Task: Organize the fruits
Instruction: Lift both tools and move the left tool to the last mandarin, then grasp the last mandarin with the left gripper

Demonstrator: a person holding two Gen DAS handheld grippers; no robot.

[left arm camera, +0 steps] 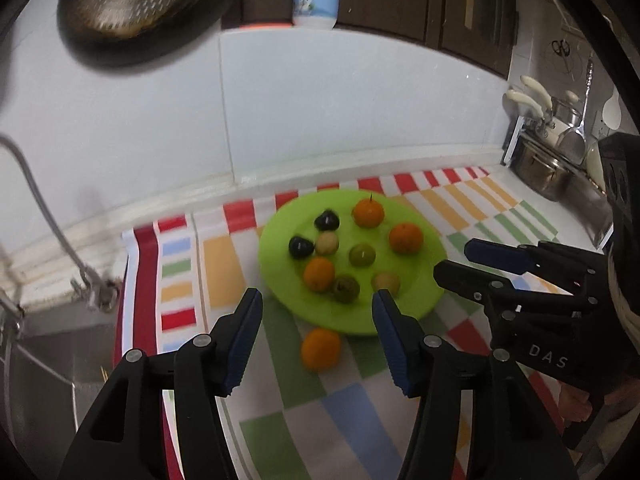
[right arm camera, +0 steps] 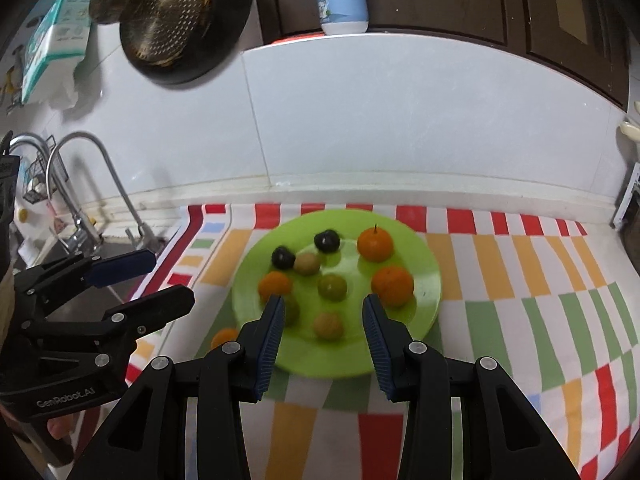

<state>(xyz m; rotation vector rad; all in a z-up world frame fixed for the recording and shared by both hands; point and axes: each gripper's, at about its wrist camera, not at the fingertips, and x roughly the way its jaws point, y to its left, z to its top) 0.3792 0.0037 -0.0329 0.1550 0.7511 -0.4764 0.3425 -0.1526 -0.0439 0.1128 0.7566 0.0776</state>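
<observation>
striped cloth point(right arm camera: 520, 280) | green plate point(right arm camera: 424, 304): nine fruits | both tools spread, empty

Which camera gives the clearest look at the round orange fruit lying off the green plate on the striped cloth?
The left wrist view: the round orange fruit lies whole between the open left gripper fingers, just short of the green plate. In the right wrist view only a sliver shows behind a right gripper finger.

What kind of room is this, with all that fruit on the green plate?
Most likely a home kitchen. A faucet arches over a sink at the left, a perforated metal colander hangs on the white tiled wall, and steel pots with utensils sit at the counter's far right.
</observation>
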